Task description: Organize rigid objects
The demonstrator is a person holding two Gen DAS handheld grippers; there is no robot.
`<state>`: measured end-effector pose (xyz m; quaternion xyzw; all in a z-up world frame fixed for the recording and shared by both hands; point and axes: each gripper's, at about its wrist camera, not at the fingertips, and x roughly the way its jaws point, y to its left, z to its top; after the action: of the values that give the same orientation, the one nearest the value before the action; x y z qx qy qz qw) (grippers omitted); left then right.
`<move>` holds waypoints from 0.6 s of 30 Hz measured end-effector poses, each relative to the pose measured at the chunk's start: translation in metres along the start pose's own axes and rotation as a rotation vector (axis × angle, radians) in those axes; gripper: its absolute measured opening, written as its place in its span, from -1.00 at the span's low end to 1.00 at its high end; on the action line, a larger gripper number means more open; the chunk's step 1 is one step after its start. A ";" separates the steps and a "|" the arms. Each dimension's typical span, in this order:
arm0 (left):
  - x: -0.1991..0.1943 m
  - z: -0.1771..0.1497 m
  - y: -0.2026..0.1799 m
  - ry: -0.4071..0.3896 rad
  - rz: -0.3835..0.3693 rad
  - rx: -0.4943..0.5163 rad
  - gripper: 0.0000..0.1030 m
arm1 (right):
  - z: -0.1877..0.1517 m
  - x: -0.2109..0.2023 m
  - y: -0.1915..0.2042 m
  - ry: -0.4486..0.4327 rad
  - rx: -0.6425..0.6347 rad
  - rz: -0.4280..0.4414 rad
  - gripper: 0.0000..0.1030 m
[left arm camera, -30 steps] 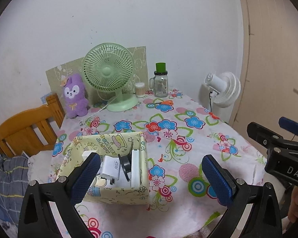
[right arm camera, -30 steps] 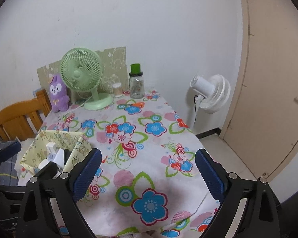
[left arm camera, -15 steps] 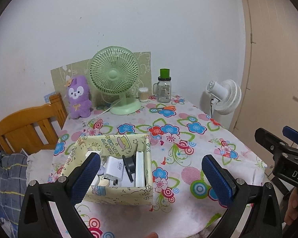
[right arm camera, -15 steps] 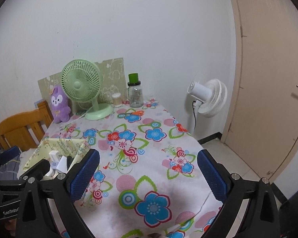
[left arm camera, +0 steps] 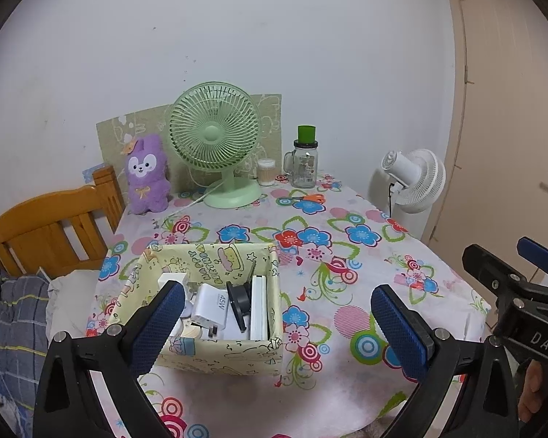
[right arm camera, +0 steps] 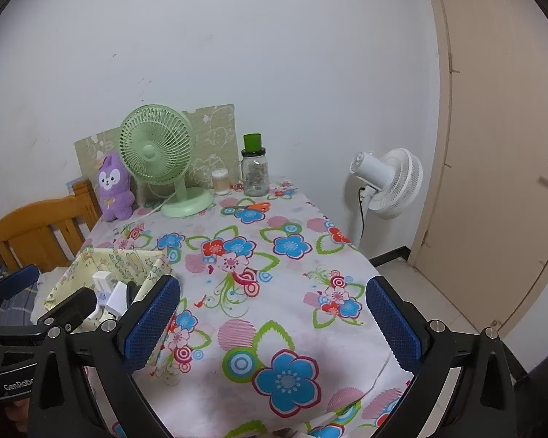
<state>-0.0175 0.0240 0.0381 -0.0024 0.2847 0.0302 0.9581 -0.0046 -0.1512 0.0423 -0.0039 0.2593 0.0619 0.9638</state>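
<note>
From the left gripper [left arm camera: 276, 323], spread wide and empty, the box [left arm camera: 215, 350] of gadgets sits at seven o'clock, seemingly packed; the right gripper [right arm camera: 272, 323], equally wide and empty, must next reach the scissors [right arm camera: 250, 207] at twelve.

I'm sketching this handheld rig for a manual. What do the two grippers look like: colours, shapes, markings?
Both grippers are black plastic frames with silver screws, branching into two angled fingers tipped with blue, mesh-textured rectangular pads. The left gripper carries white "GenRobo..." lettering on its body, seen in the right wrist view; the right gripper shows white "DAS" letters in the left wrist view. No cables or sleeves are visible.
</note>
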 end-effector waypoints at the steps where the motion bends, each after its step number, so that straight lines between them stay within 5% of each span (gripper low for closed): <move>1: 0.000 0.000 0.000 0.001 0.000 0.002 1.00 | 0.001 0.000 0.001 0.000 -0.003 0.002 0.99; 18: -0.003 -0.001 0.000 0.006 0.013 -0.008 1.00 | -0.001 0.004 0.004 0.004 -0.003 0.005 1.00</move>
<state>-0.0202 0.0238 0.0387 -0.0045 0.2873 0.0376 0.9571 -0.0021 -0.1472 0.0392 -0.0048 0.2610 0.0646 0.9632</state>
